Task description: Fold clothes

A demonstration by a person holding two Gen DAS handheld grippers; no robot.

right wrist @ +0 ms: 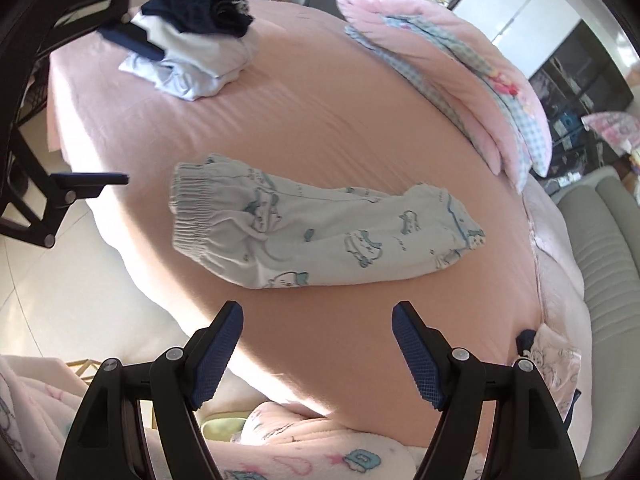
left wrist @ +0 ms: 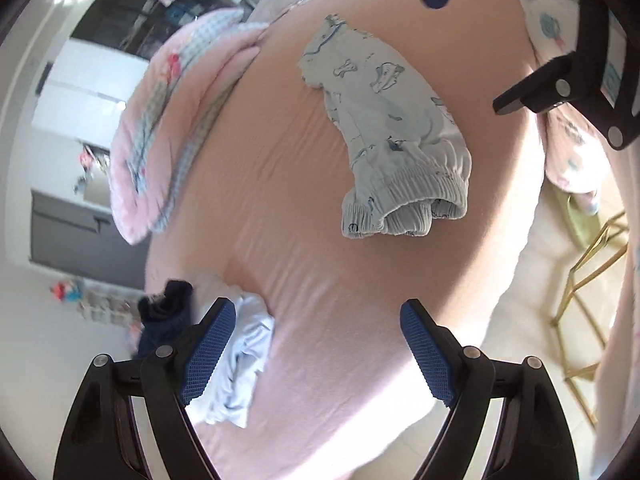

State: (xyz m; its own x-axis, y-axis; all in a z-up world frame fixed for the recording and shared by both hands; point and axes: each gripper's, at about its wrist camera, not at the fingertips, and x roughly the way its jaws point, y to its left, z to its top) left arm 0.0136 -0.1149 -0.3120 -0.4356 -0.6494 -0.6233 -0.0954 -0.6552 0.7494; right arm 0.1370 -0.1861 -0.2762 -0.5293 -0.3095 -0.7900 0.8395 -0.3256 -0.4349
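Pale blue printed trousers (left wrist: 384, 128) (right wrist: 320, 232) lie folded lengthwise on the pink bed sheet (left wrist: 320, 260) (right wrist: 340, 120), elastic waistband toward the bed's edge. My left gripper (left wrist: 320, 352) is open and empty, hovering over the sheet short of the waistband. It shows at the left edge of the right wrist view (right wrist: 142, 116). My right gripper (right wrist: 318, 344) is also open and empty, above the sheet beside the trousers' long side. It shows at the top right of the left wrist view (left wrist: 464, 52). Neither gripper touches the trousers.
A stack of folded clothes (right wrist: 192, 52) (left wrist: 240, 360), white below and navy on top, sits at a bed corner. A folded pink checked quilt (right wrist: 460, 80) (left wrist: 168, 140) lies along the far side. A pink printed blanket (right wrist: 300, 452) and a gold wire rack (left wrist: 592, 300) stand beside the bed.
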